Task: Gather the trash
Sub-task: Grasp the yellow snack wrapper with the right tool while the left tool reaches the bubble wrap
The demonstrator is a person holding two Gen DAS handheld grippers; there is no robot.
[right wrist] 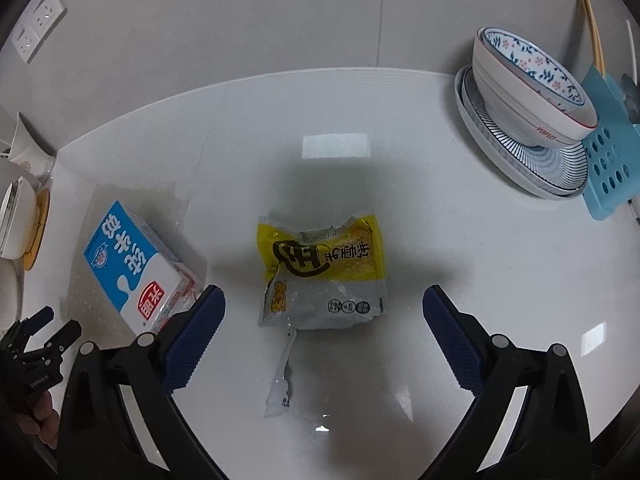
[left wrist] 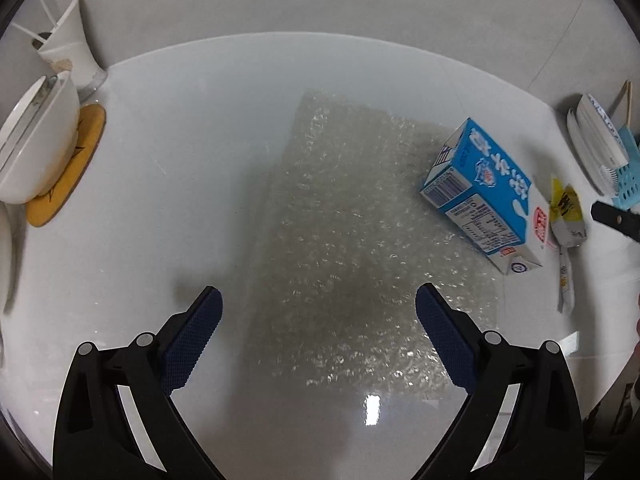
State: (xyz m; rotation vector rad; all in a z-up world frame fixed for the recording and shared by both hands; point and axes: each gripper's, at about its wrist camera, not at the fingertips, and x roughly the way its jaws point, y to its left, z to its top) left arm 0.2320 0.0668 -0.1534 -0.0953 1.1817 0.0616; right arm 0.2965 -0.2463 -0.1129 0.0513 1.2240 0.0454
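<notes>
A sheet of bubble wrap [left wrist: 352, 240] lies flat on the white table. My left gripper [left wrist: 318, 308] is open and empty above its near edge. A blue and white milk carton [left wrist: 484, 196] lies on its side on the wrap's right part; it also shows in the right wrist view [right wrist: 136, 268]. A torn yellow snack wrapper [right wrist: 324, 272] lies on the table, with a small clear sachet [right wrist: 282, 384] just in front of it. My right gripper [right wrist: 324, 312] is open and empty, with the wrapper between and just beyond its fingers. The wrapper also shows in the left wrist view [left wrist: 566, 216].
A white bowl [left wrist: 36, 144] sits on a yellow coaster [left wrist: 72, 164] at the left, with a white vase [left wrist: 72, 44] behind it. A patterned bowl [right wrist: 528, 84] on stacked plates [right wrist: 520, 160] and a blue rack [right wrist: 608, 156] stand at the right. The wall is behind the table.
</notes>
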